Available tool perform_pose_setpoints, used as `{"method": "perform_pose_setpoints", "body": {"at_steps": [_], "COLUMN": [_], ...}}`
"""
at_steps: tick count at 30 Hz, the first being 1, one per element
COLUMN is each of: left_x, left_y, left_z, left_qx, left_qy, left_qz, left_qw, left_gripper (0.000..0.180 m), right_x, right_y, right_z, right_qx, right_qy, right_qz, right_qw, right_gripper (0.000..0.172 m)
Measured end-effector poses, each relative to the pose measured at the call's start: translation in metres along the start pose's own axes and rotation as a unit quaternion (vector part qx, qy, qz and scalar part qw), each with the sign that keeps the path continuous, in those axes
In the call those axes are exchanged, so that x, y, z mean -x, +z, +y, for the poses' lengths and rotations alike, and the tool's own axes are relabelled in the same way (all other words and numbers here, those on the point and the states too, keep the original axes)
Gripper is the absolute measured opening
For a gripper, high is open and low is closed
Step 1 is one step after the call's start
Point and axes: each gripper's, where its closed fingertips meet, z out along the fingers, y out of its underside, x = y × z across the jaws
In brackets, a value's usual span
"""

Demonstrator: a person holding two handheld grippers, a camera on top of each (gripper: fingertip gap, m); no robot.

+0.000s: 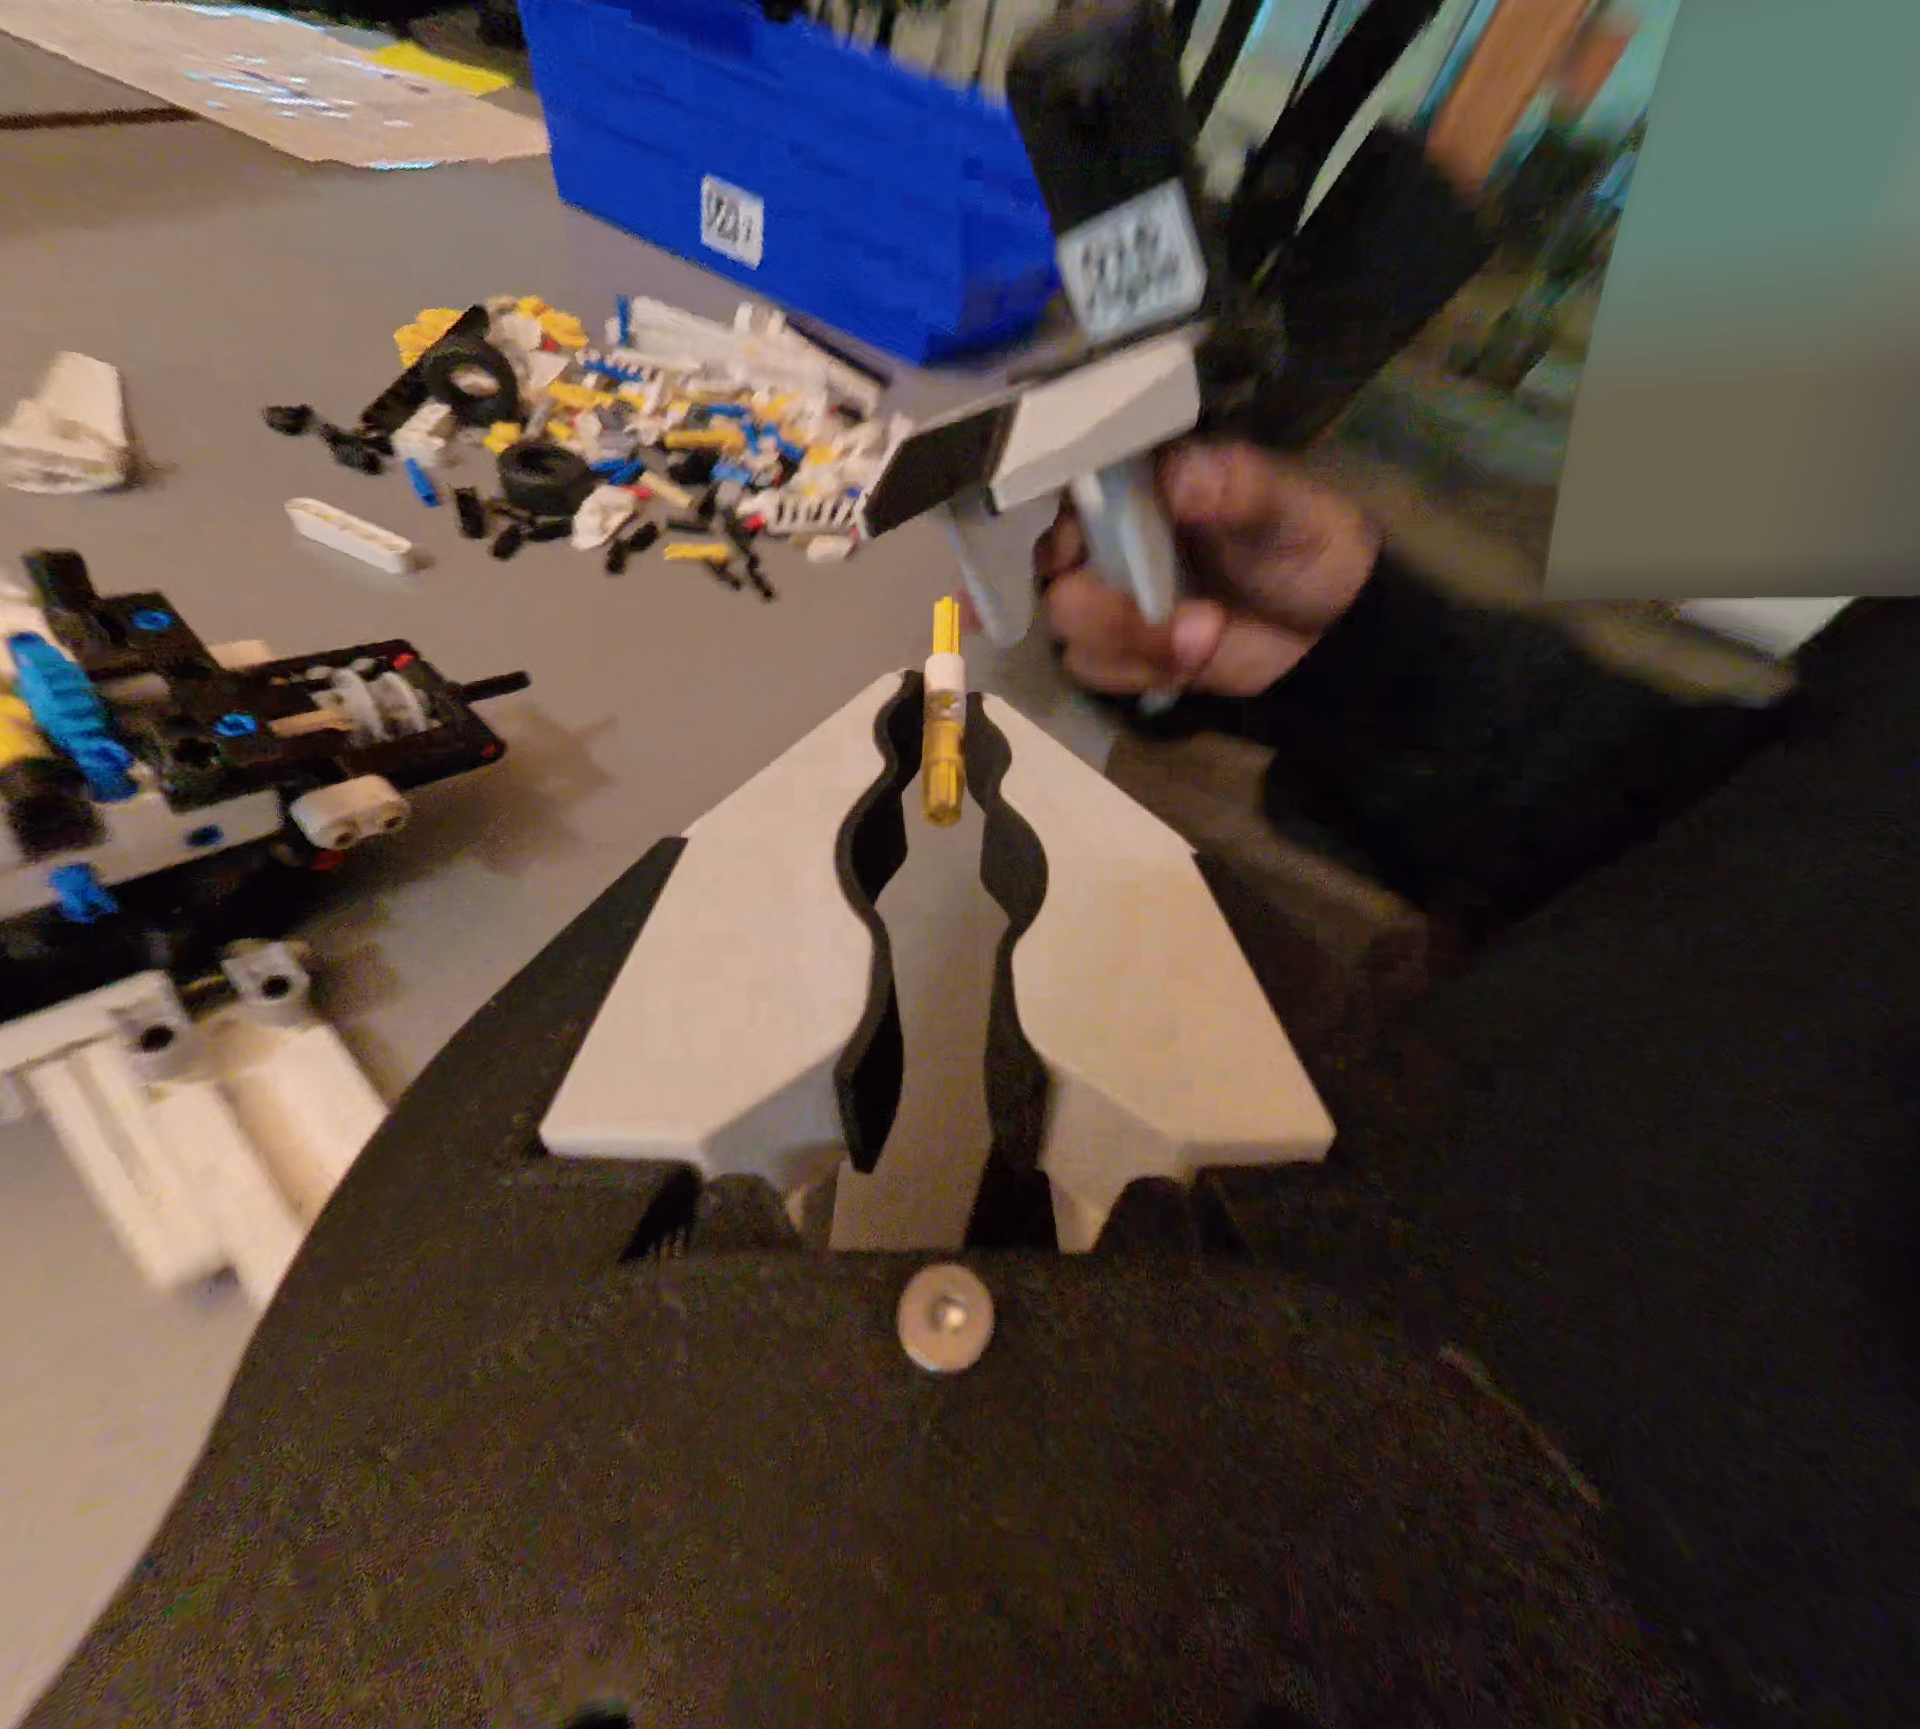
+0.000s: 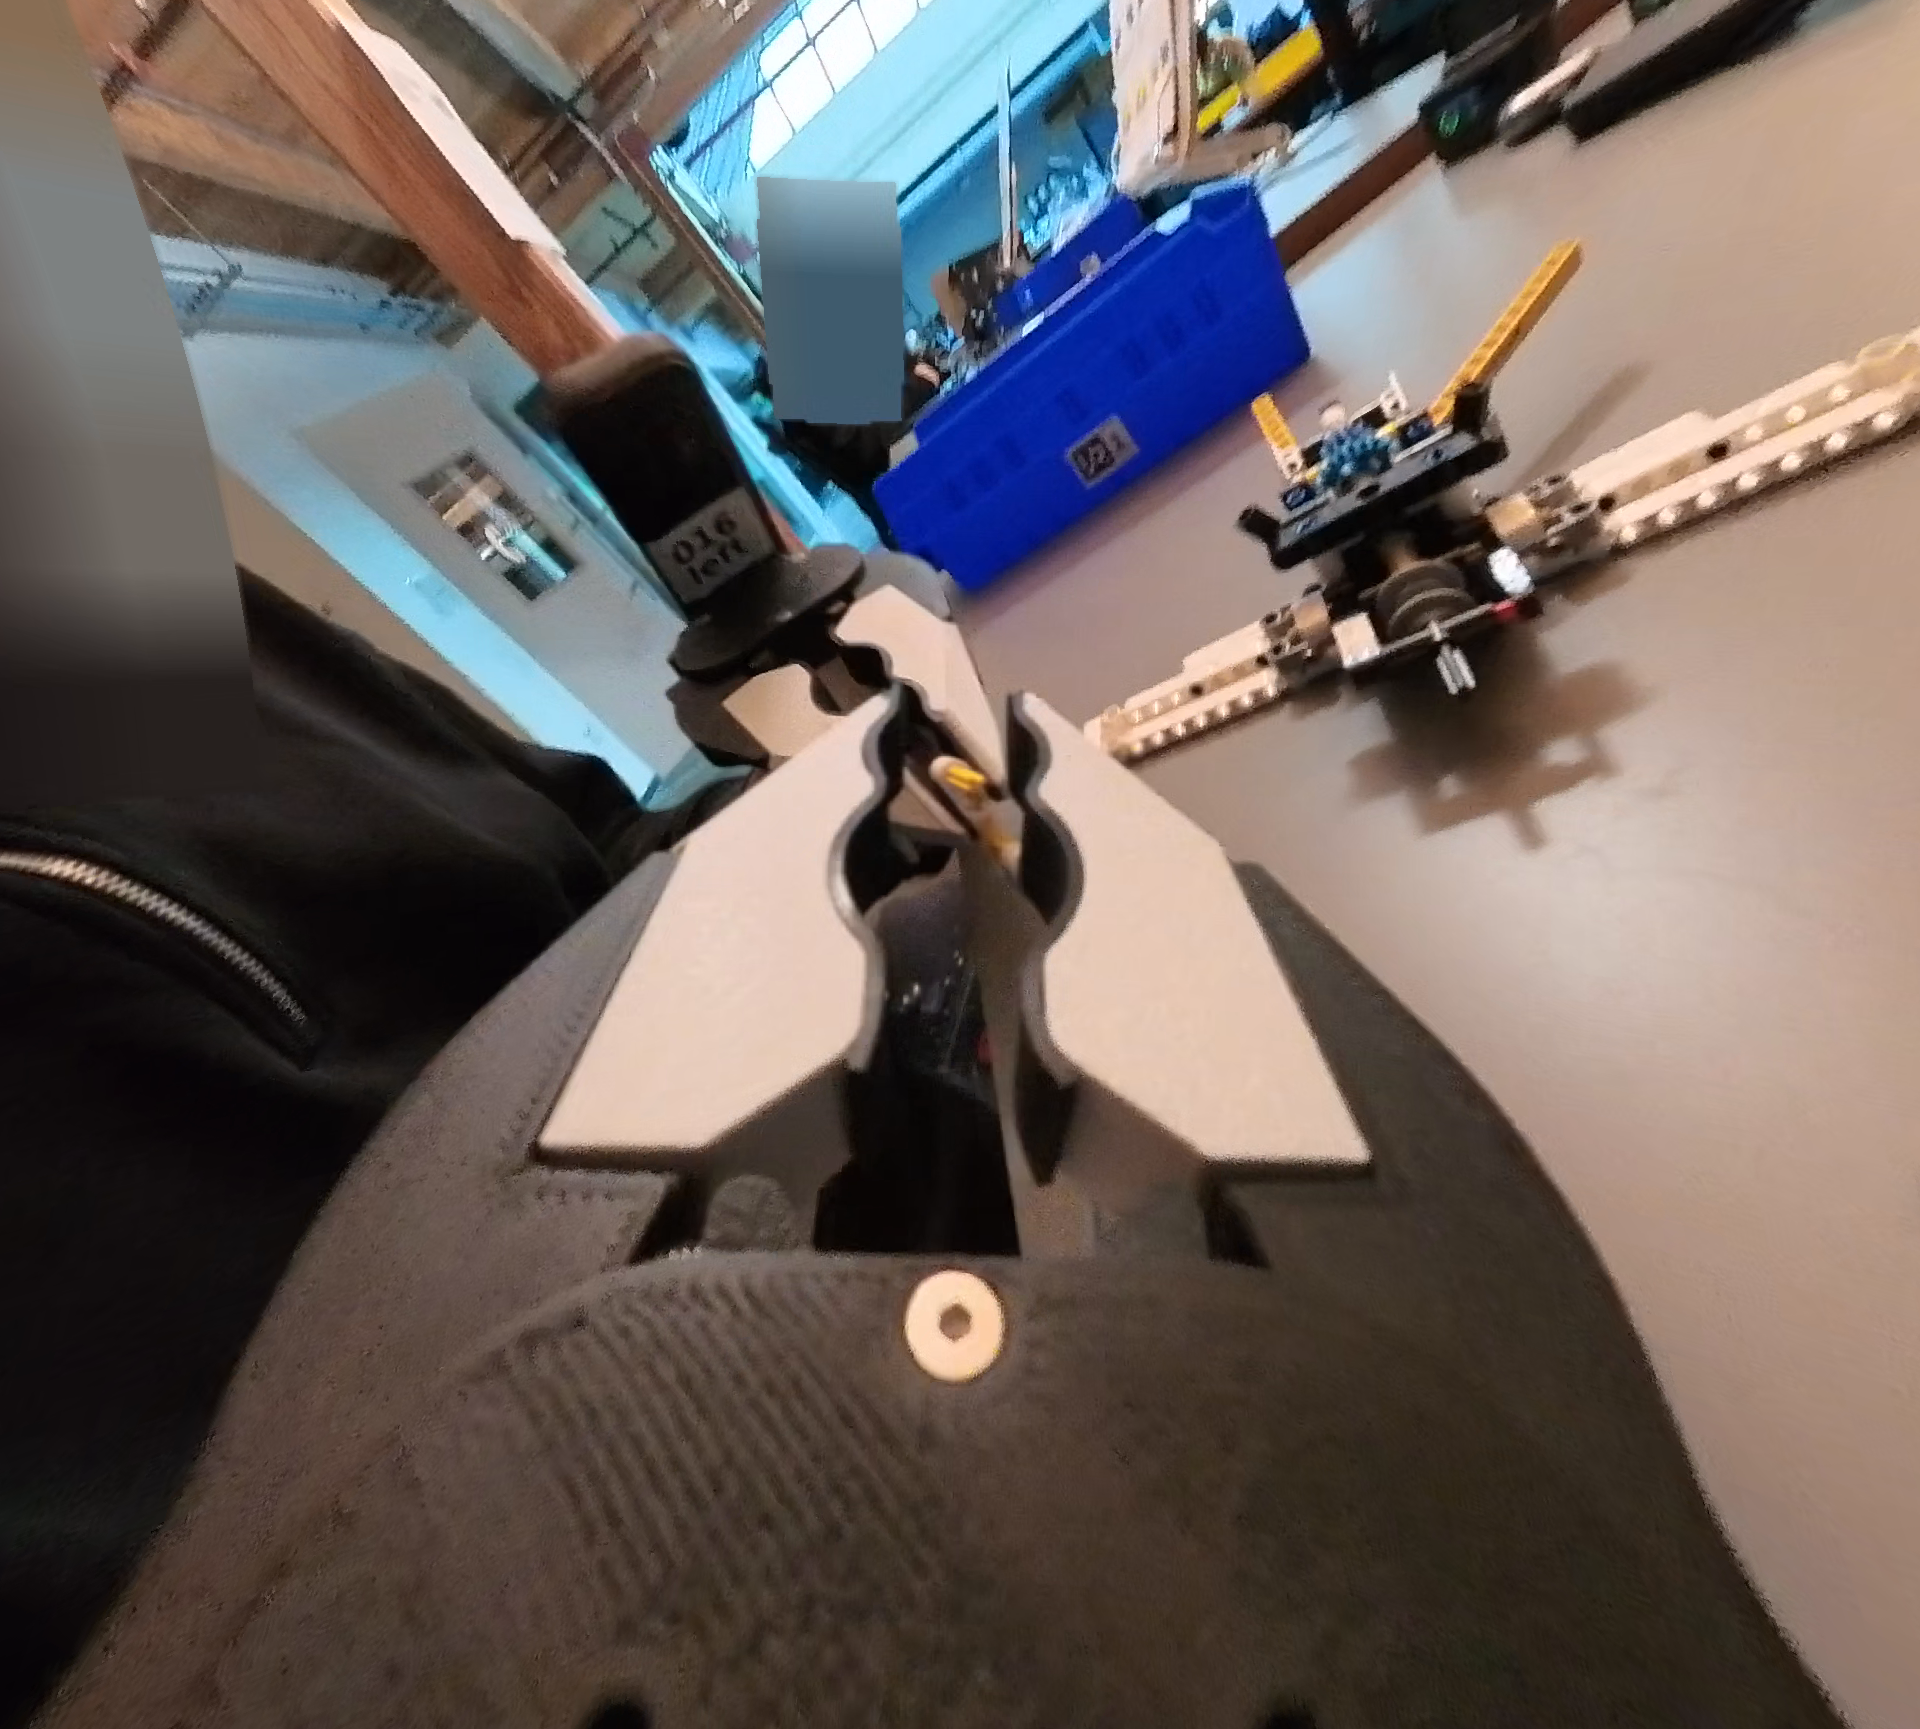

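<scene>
Grey tabletop (image 1: 623, 245), matte, in a workshop with timber posts and a bright window behind. Left gripper (image 1: 943, 713) pinches a yellow axle (image 1: 943, 770) carrying a white bush (image 1: 945, 673), axle upright between the pad tips. Right gripper (image 2: 956, 734) narrowly parted, its tips just in front of that axle, not pressing on it. Ahead-left of left gripper: loose brick pile (image 1: 644, 432), blue bin (image 1: 790, 173) beyond. Left of it: partly built black-and-white chassis (image 1: 208, 744). Bare table directly ahead between pile and tips.
</scene>
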Motion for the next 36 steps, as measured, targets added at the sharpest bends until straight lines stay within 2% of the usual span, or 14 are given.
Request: {"method": "perform_pose_setpoints", "body": {"at_steps": [3, 5, 11, 14, 20, 25, 32, 36], "left_x": [-0.002, -0.002, -0.014, -0.015, -0.014, -0.014, -0.014, -0.014], "left_y": [-0.010, -0.011, -0.009, -0.010, -0.018, -0.018, -0.019, -0.020], "left_z": [-0.025, -0.029, -0.033, -0.035, -0.041, -0.042, -0.044, -0.045], "left_qx": [-0.090, -0.111, -0.123, -0.139, -0.187, -0.176, -0.186, -0.185], "left_qy": [-0.131, -0.181, -0.211, -0.232, -0.297, -0.291, -0.315, -0.312], "left_qz": [0.073, 0.100, 0.134, 0.143, 0.195, 0.190, 0.207, 0.206], "left_qw": [0.985, 0.972, 0.960, 0.952, 0.916, 0.921, 0.907, 0.909], "left_gripper": [0.004, 0.004, 0.004, 0.004, 0.004, 0.005, 0.004, 0.004], "right_x": [0.009, 0.018, 0.021, 0.027, 0.031, 0.032, 0.034, 0.034], "right_y": [0.002, 0.005, 0.020, 0.022, 0.029, 0.029, 0.029, 0.029], "right_z": [-0.013, -0.018, -0.013, -0.013, -0.010, -0.012, -0.015, -0.016], "right_qx": [-0.066, -0.100, -0.102, -0.113, -0.101, -0.112, -0.123, -0.136], "right_qy": [-0.011, -0.007, -0.007, -0.020, -0.020, -0.035, -0.036, -0.029], "right_qz": [-0.017, -0.038, -0.041, -0.051, -0.056, -0.042, -0.043, -0.047], "right_qw": [0.998, 0.994, 0.994, 0.992, 0.993, 0.992, 0.991, 0.989], "right_gripper": [0.028, 0.030, 0.025, 0.002, 0.002, 0.001, 0.001, 0.001]}}
